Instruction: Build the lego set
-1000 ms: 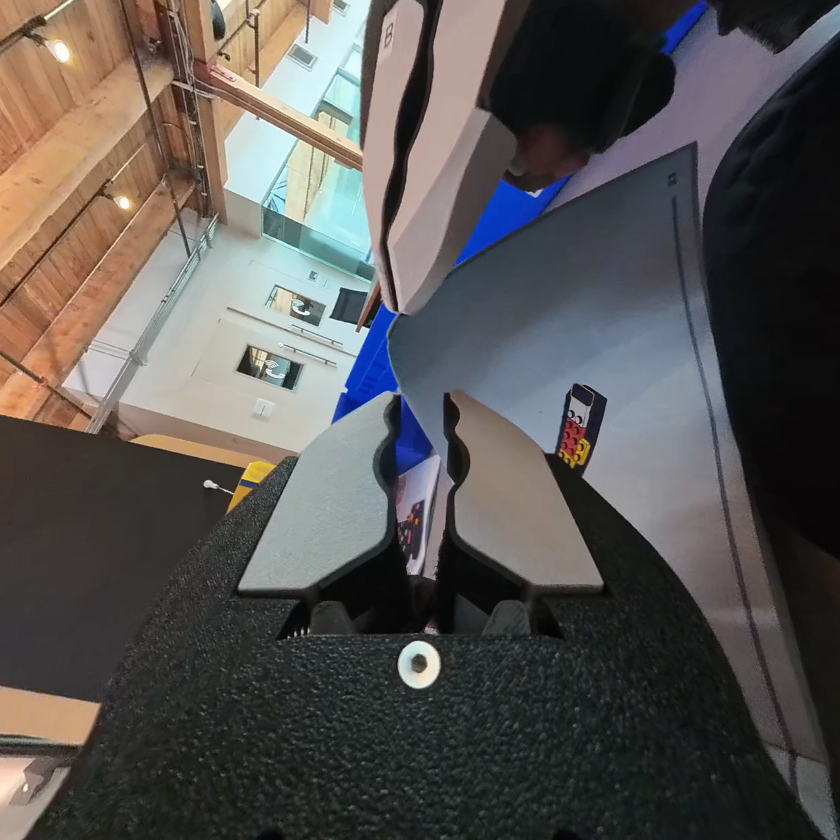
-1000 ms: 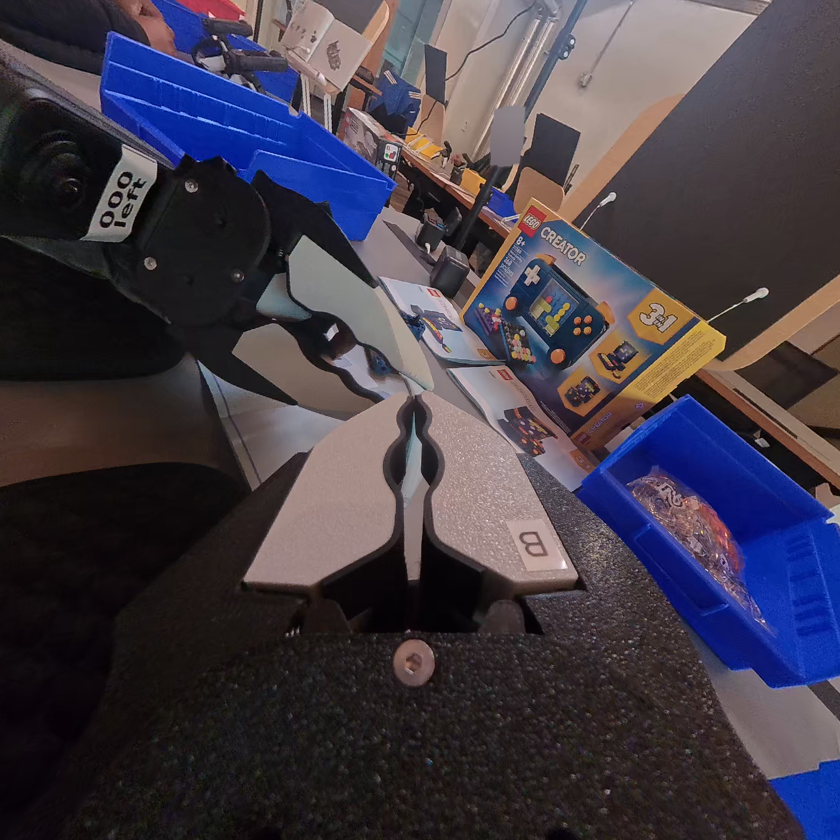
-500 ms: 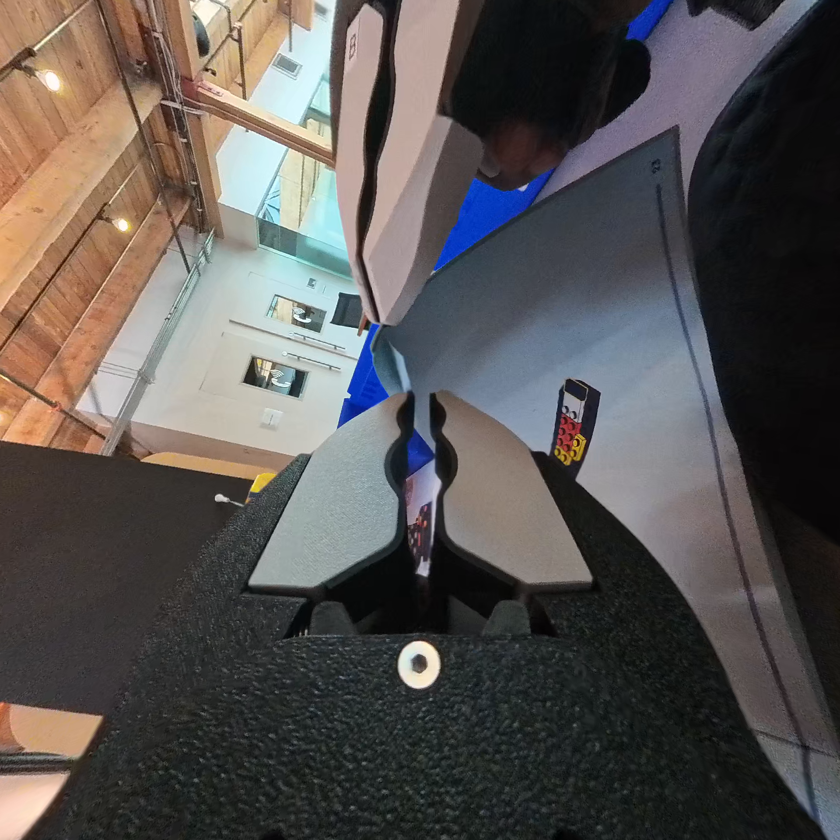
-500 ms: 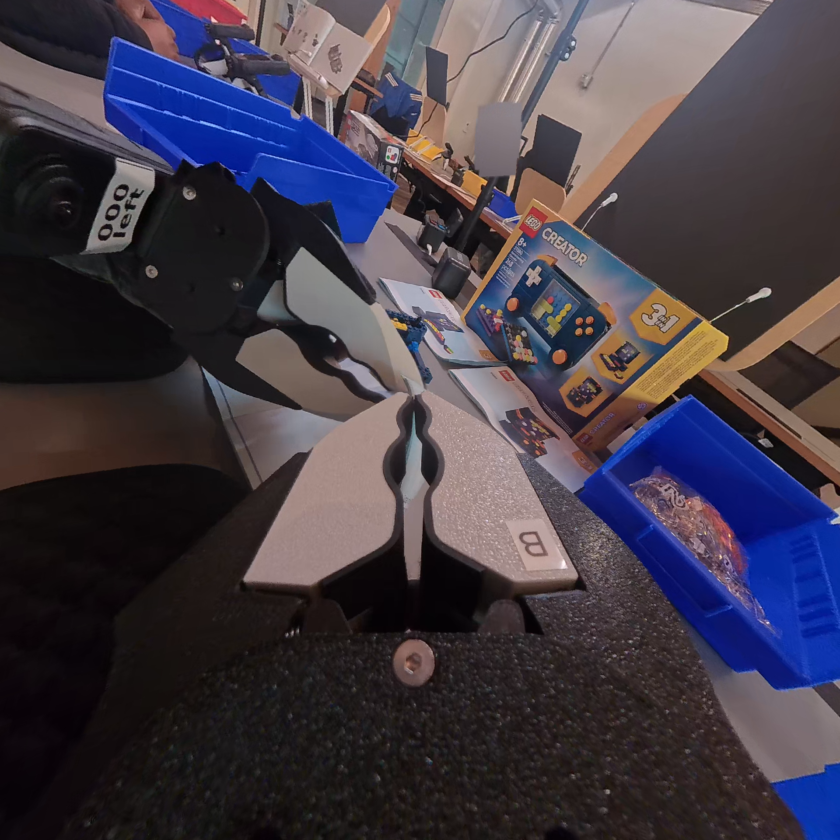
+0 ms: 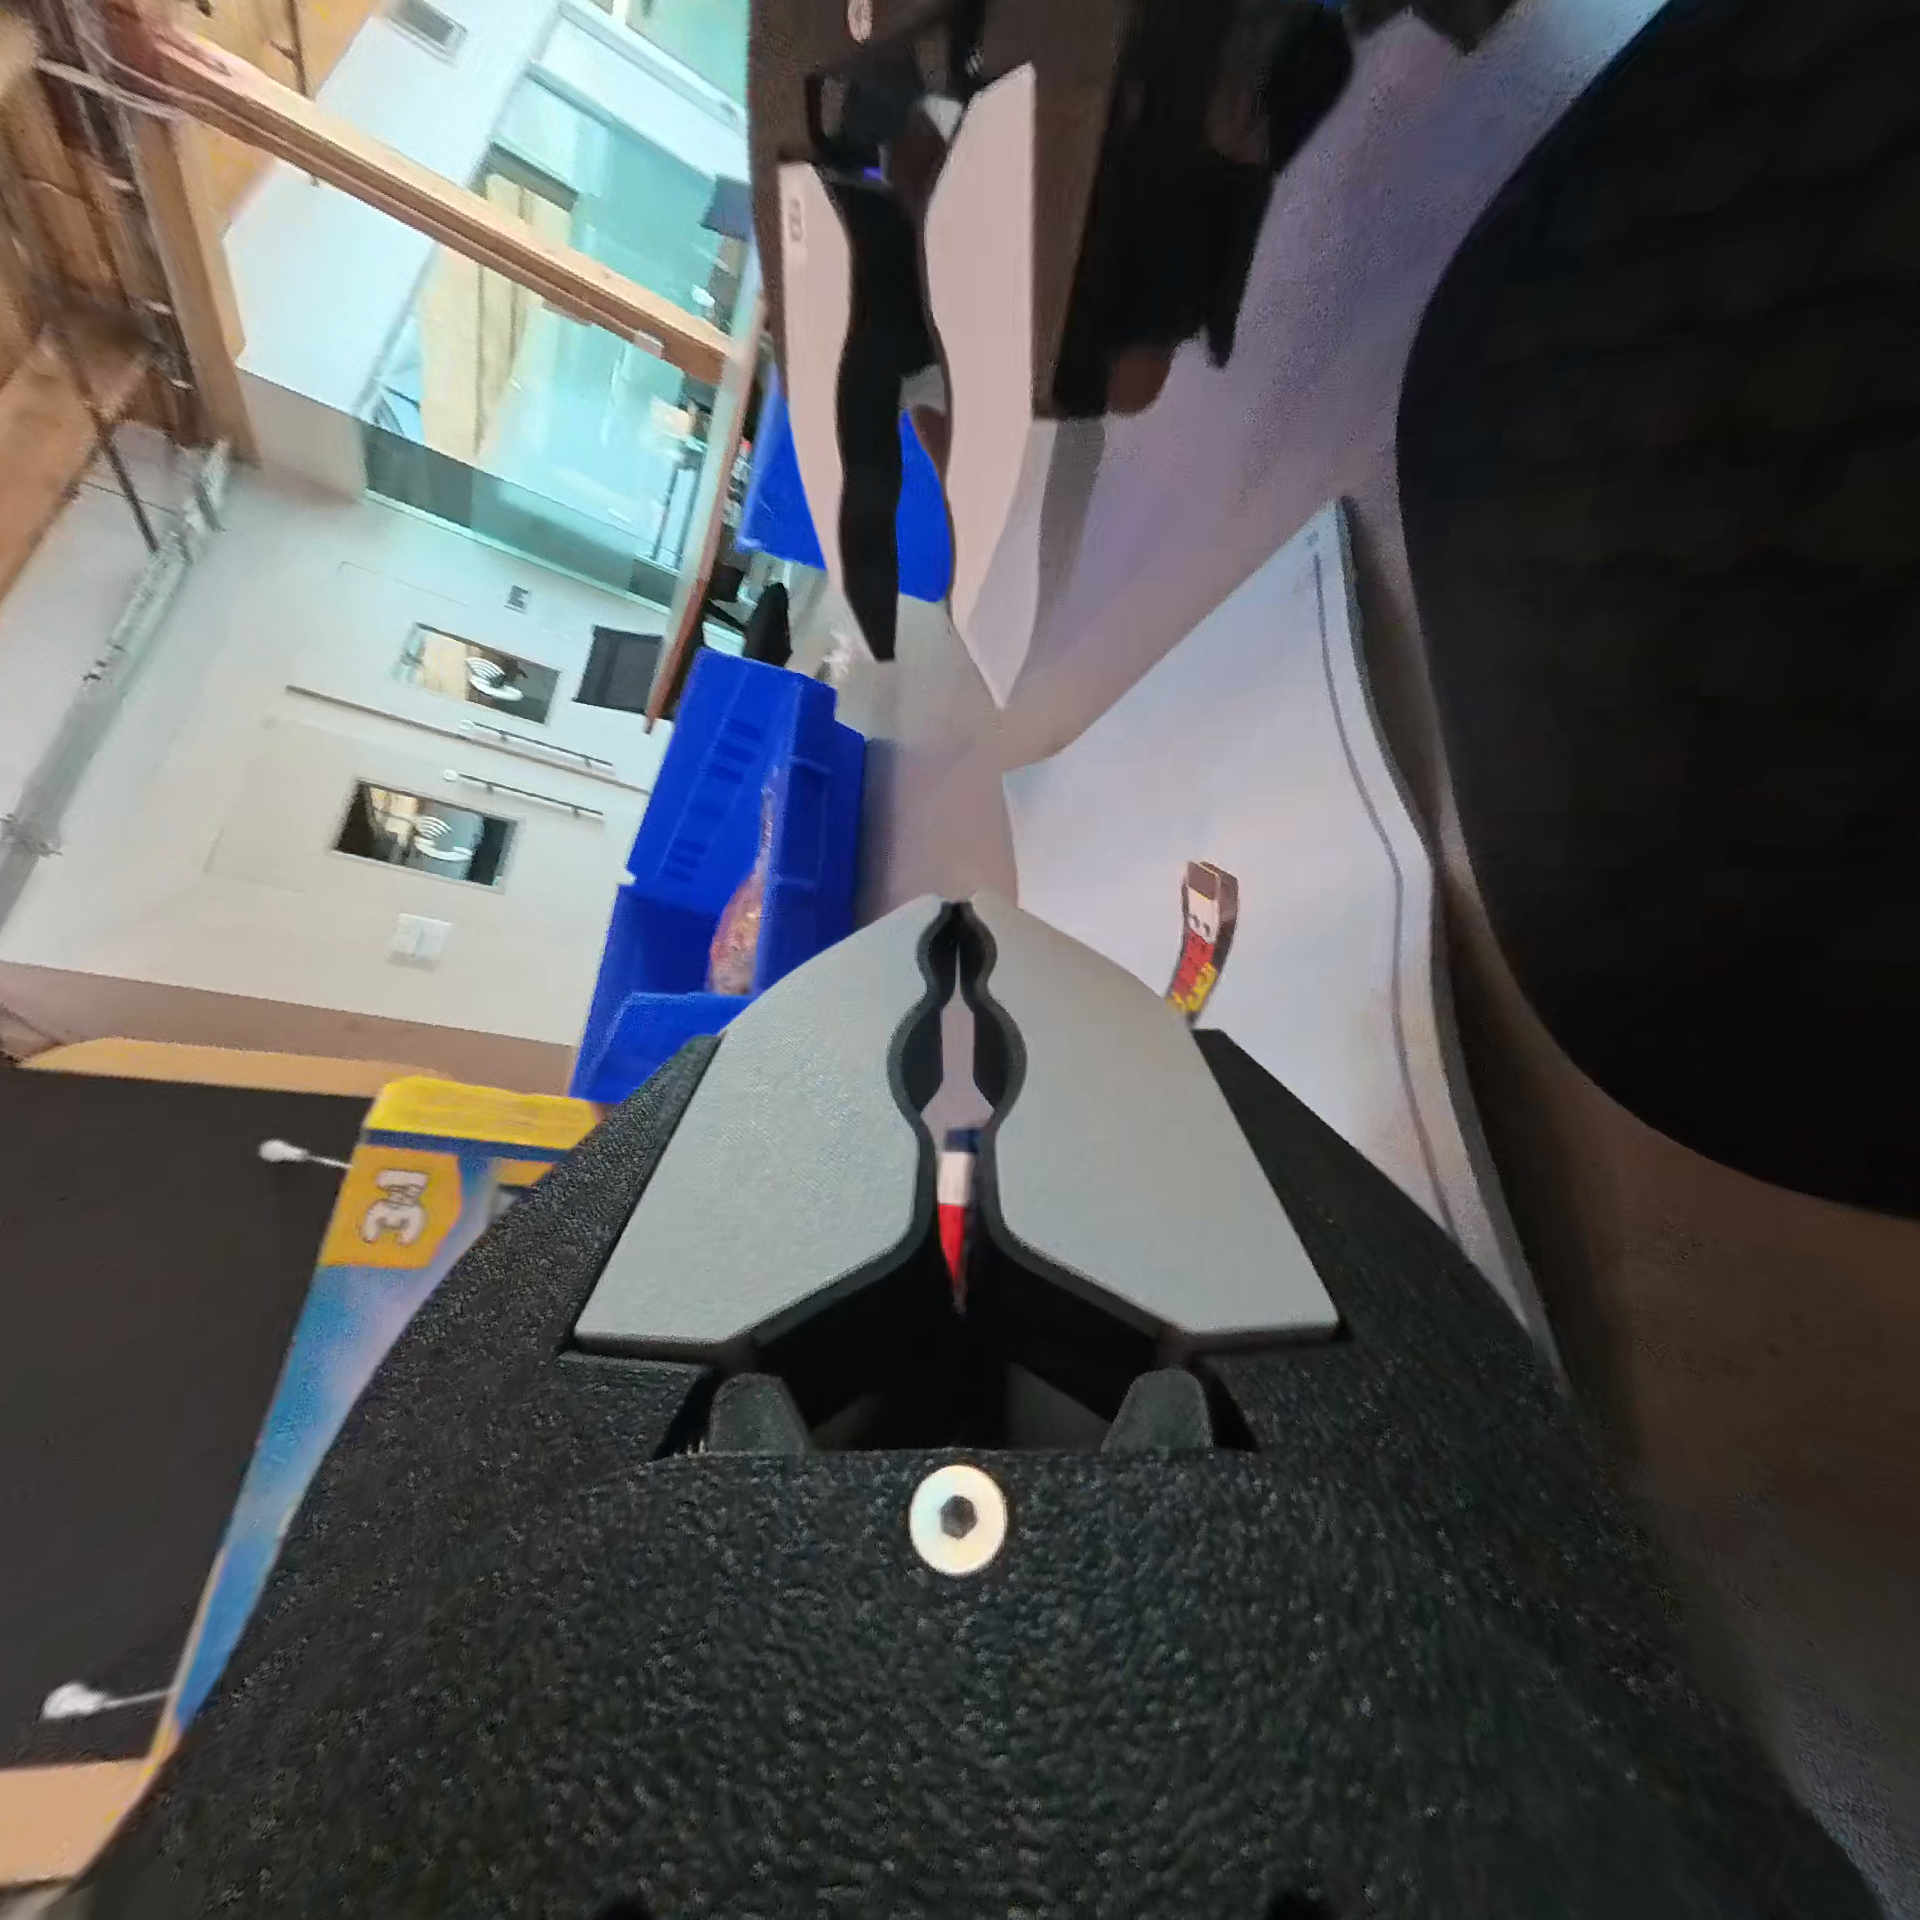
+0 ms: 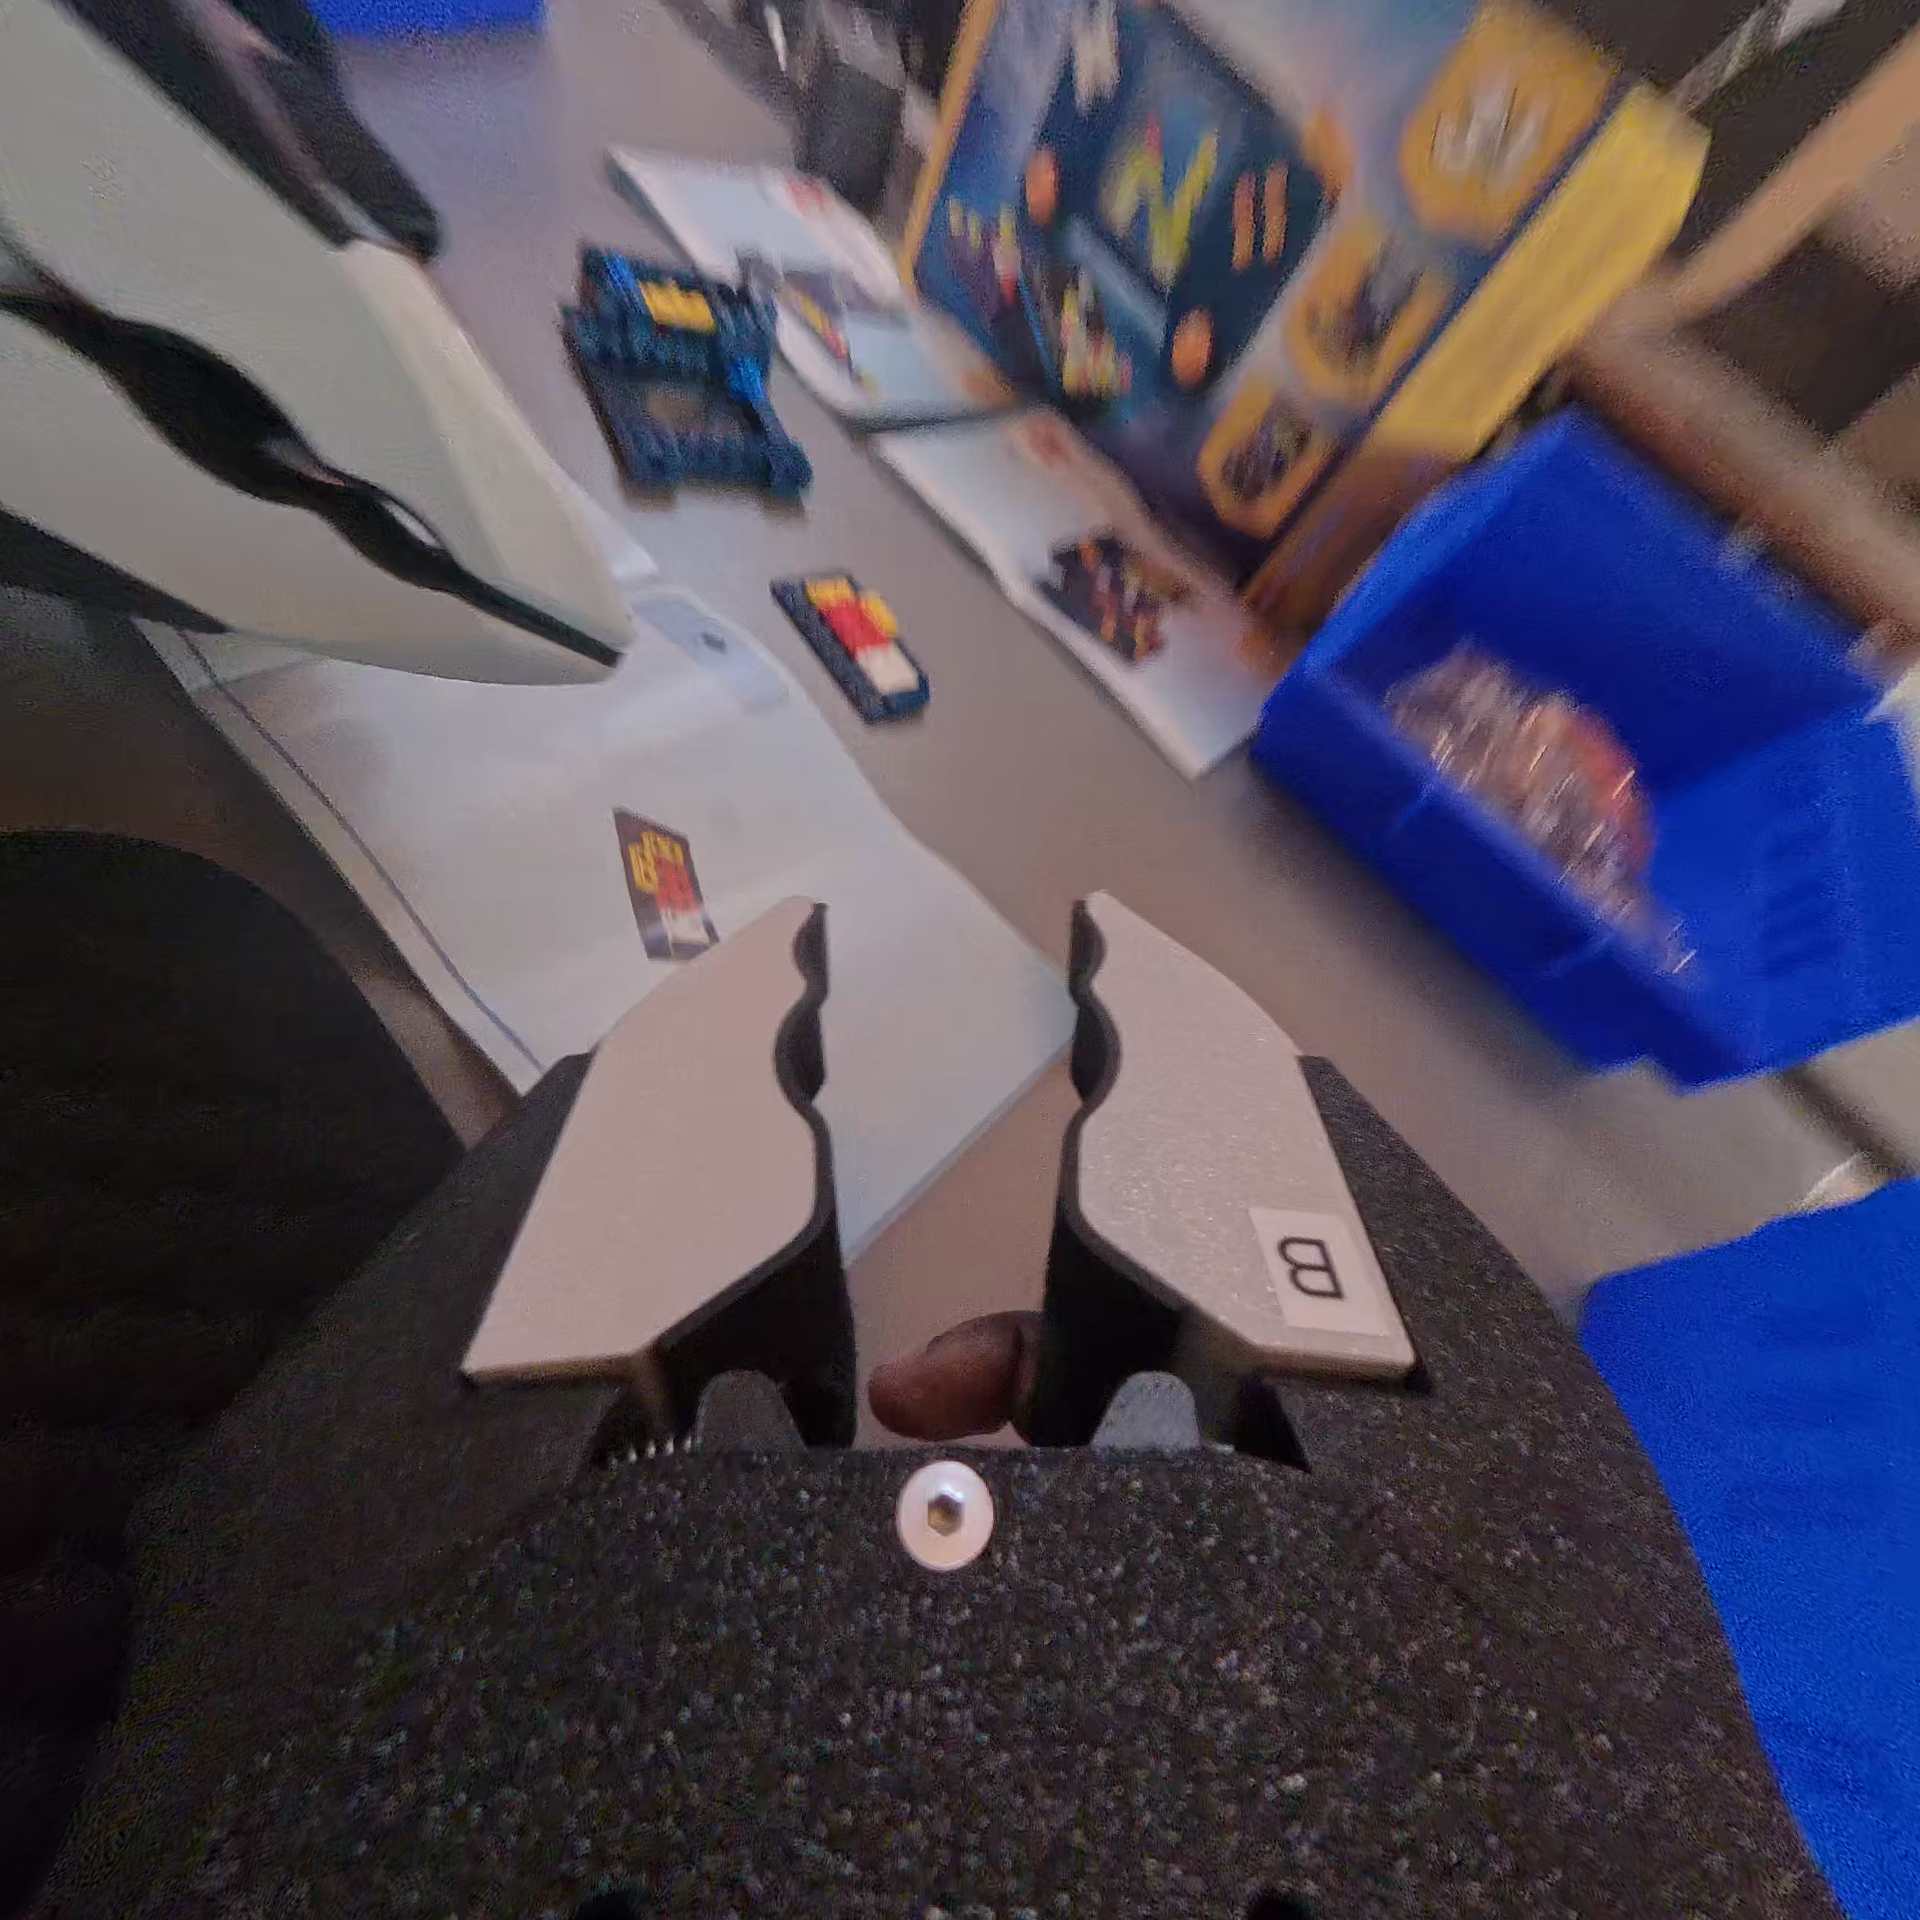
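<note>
left gripper (image 5: 958, 909): jaws together, clamped on the edge of a white page (image 5: 1226, 790), a thin sheet running back between the grey fingers (image 5: 790, 1132). the page curves up off the grey table (image 6: 1091, 810) and carries a small printed picture of a dark, red and yellow brick build. right gripper (image 6: 948, 914): jaws well apart, nothing between the pads, hovering just above the page's near corner. a small dark blue, red and white brick piece (image 6: 850, 646) lies on the table beyond the page; a blue brick frame (image 6: 681, 384) farther off. blue bin (image 6: 1621, 727) with a bag of bricks to the right, beside open booklets (image 6: 1101, 582) and a blue-and-yellow box (image 6: 1299, 239).
</note>
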`<action>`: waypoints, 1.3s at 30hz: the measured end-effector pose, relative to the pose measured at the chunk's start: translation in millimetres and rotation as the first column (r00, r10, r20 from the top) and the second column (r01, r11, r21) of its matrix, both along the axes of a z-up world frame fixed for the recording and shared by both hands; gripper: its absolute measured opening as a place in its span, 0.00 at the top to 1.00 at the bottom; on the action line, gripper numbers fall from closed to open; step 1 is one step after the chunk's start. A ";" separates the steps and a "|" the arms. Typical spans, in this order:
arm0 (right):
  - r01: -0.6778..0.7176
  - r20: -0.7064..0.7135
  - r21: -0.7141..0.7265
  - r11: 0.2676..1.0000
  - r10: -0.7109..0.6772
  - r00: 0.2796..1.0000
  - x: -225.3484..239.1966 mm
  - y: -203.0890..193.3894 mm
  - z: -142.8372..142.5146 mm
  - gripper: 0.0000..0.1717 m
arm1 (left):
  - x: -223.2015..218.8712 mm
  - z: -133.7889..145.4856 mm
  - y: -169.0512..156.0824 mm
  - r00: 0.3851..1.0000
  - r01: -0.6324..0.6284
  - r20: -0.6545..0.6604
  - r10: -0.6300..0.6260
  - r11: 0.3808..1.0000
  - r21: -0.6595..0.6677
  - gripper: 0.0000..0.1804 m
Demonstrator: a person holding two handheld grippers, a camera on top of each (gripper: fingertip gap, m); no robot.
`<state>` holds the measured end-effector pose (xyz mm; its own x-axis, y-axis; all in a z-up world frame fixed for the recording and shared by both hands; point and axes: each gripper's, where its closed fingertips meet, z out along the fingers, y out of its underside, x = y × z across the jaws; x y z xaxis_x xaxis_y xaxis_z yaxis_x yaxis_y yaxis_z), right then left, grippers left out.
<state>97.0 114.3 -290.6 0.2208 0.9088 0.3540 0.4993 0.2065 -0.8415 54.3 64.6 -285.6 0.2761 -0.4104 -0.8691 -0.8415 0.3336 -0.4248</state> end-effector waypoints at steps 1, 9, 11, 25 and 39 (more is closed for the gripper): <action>0.016 0.045 -0.096 0.995 -0.012 0.999 2.5 2.2 -10.8 0.69 | -3.9 -12.6 2.2 0.999 -0.028 -0.020 0.027 0.997 -0.068 1.00; 0.076 0.326 -0.398 0.914 0.063 0.943 -11.3 -4.8 -71.4 0.41 | -21.0 -68.5 1.2 0.981 -0.155 0.035 0.189 0.884 -0.441 1.00; 0.090 0.350 -0.396 0.914 0.060 0.935 -11.7 -7.0 -71.6 0.42 | -20.9 -68.8 0.7 0.971 -0.121 0.121 0.206 0.861 -0.494 1.00; -0.147 0.296 -0.161 0.976 0.190 0.936 -36.5 -46.1 -46.8 1.00 | -29.2 -39.4 6.9 0.951 -0.072 0.244 0.187 0.906 -0.417 0.67; -0.242 0.124 0.487 0.839 0.208 0.970 -58.5 -74.6 41.2 0.85 | -48.2 6.1 -8.0 0.994 -0.057 -0.082 0.066 0.993 0.103 0.97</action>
